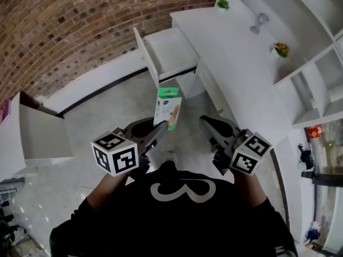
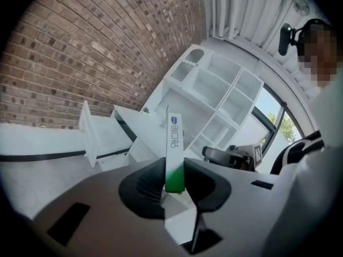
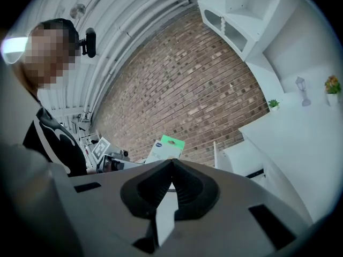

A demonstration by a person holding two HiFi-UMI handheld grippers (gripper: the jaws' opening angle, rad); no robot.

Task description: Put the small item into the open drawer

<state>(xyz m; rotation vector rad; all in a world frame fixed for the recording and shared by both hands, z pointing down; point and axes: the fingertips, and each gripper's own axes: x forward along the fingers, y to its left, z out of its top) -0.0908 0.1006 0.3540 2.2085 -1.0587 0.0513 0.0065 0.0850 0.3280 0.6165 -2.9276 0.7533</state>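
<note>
A small flat box (image 1: pixel 168 108), white with a green end, stands upright in my left gripper (image 1: pixel 162 128), which is shut on its lower edge. In the left gripper view the box (image 2: pixel 174 151) shows edge-on between the dark pads. The open white drawer (image 1: pixel 169 52) juts out from the white desk (image 1: pixel 236 52) ahead, some way beyond the box; it also shows in the left gripper view (image 2: pixel 102 135). My right gripper (image 1: pixel 206 120) hangs to the right, shut and empty, its tips meeting in the right gripper view (image 3: pixel 171 162). There the box (image 3: pixel 165 149) peeks above them.
A brick wall (image 1: pixel 80 31) runs behind the desk. On the desk stand a small green plant (image 1: pixel 223 4), a little lamp figure (image 1: pixel 259 23) and a flower pot (image 1: pixel 281 49). White shelves (image 1: pixel 316 74) rise on the right. A white cabinet (image 1: pixel 32 133) stands at the left.
</note>
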